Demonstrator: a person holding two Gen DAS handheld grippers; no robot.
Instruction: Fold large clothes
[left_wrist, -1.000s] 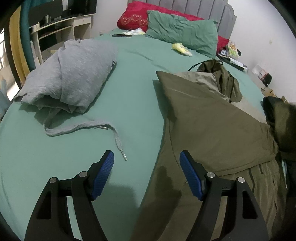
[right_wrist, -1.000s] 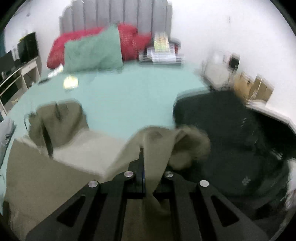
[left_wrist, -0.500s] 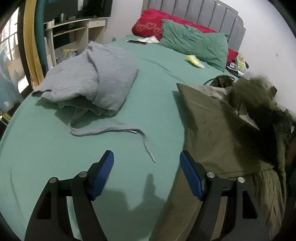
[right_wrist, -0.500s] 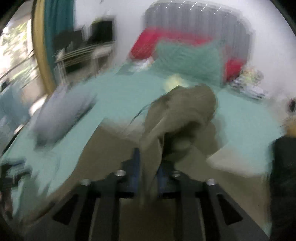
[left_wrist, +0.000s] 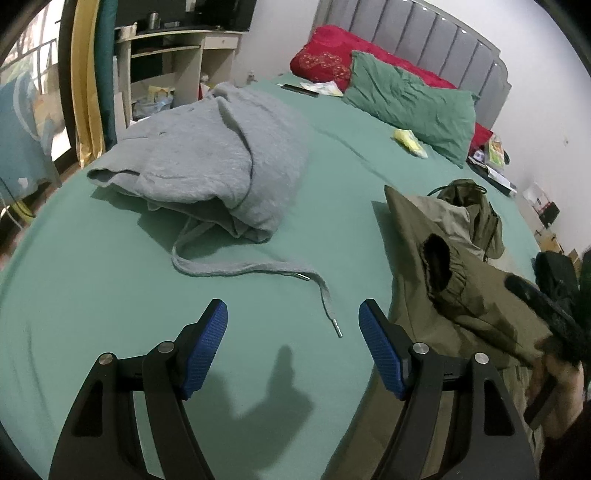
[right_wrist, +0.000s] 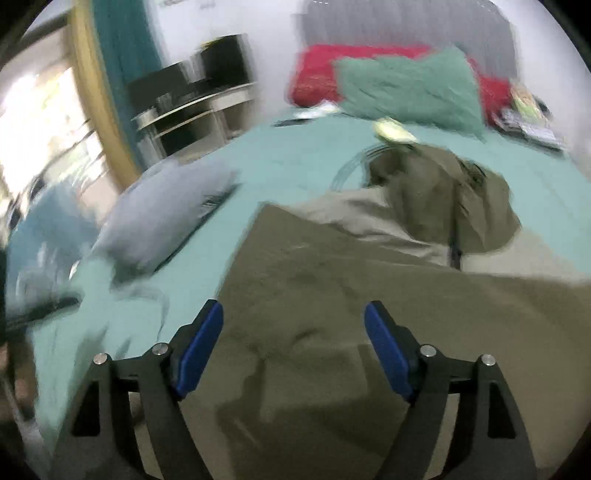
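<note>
An olive green jacket (right_wrist: 332, 295) lies spread on the teal bed, its hood (right_wrist: 443, 192) toward the pillows. In the left wrist view the jacket (left_wrist: 461, 266) lies at the right with a sleeve cuff (left_wrist: 439, 266) folded across its body. My right gripper (right_wrist: 293, 339) is open and empty just above the jacket's folded panel. My left gripper (left_wrist: 293, 332) is open and empty above bare sheet, left of the jacket, near a grey drawstring tip (left_wrist: 337, 330).
A grey hoodie (left_wrist: 207, 155) lies bunched at the left of the bed (left_wrist: 110, 295), its drawstring trailing toward me. Green (left_wrist: 410, 99) and red (left_wrist: 325, 59) pillows sit at the headboard. A dark garment (left_wrist: 557, 269) lies at the right edge. Shelves (left_wrist: 166, 55) stand beyond the bed.
My right gripper carried the olive sleeve leftward across the jacket, then opened and let it go. My left gripper drifted left over the sheet and stayed open.
</note>
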